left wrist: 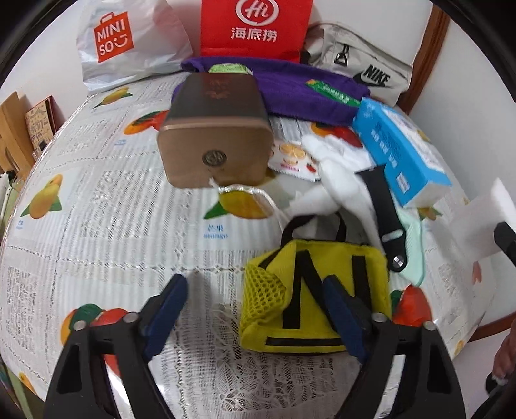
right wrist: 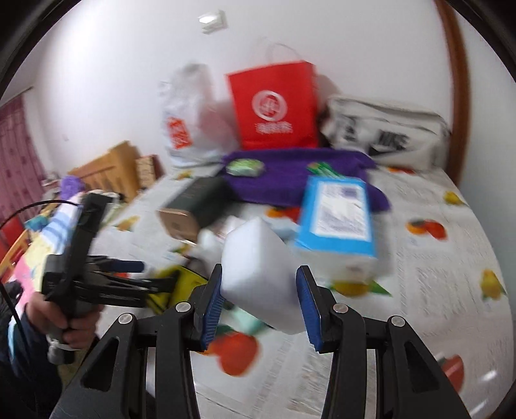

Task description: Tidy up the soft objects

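The right gripper (right wrist: 259, 301) held a white foam block (right wrist: 258, 267) above the fruit-print tablecloth (right wrist: 435, 258); light and squashy, it was best pinched across its flat sides. The left gripper (left wrist: 254, 317) stood wide over a small yellow fabric backpack (left wrist: 322, 290), one pad over its straps.

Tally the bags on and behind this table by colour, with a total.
White plastic shopping bag: 1
Red paper bag: 1
Grey sports bag: 1
Yellow mini backpack: 1
Total: 4 bags
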Demonstrator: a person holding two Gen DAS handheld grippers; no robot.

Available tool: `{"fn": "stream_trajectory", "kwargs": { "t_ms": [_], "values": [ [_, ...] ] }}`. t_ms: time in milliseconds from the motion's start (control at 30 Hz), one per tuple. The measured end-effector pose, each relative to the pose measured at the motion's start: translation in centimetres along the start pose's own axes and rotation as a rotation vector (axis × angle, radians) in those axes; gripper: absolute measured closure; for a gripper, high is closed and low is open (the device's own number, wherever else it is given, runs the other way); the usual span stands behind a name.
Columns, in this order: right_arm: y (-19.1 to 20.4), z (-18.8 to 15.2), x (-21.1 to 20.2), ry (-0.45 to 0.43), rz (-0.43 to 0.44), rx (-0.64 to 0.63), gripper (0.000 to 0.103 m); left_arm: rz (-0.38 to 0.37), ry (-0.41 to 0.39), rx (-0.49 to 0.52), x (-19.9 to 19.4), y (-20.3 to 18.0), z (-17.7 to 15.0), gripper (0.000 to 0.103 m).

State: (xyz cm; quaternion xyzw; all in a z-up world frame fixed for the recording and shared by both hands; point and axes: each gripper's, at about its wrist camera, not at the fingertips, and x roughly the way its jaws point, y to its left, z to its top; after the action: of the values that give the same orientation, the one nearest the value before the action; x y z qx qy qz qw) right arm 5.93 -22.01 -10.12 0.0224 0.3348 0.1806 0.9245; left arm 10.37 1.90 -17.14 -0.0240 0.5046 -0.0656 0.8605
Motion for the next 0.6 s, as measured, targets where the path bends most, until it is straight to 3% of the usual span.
{"fn": "stream_trajectory", "kwargs": {
  "t_ms": [33, 100, 167, 233, 600],
  "values": [
    [-0.8, -0.4, 0.2, 0.012, -0.028, 0.018, 0.059, 0.002, -0.014, 0.010, 0.0, -0.1, -0.2, 0.026],
    [-1.9, -1.0, 0.6, 0.033, -0.068, 0.042, 0.059, -0.012, -0.029, 0.027, -0.3, -0.3, -0.5, 0.040],
    [-3.0, -1.7, 1.0, 0.049, -0.110, 0.058, 0.059, -0.031, -0.025, 0.034, -0.4, -0.5, -0.4, 0.065],
    [-3.8, -2.2, 1.4, 0.062, -0.129, 0.073, 0.059, -0.040, -0.019, 0.040, -0.4, -0.6, -0.1, 0.074],
    [-4.0, -2.7, 1.8, 0.067, -0.121, 0.108, 0.059, -0.015, -0.052, 0.035, -2.5, 0.4, 0.6, 0.080]
  ]
}}
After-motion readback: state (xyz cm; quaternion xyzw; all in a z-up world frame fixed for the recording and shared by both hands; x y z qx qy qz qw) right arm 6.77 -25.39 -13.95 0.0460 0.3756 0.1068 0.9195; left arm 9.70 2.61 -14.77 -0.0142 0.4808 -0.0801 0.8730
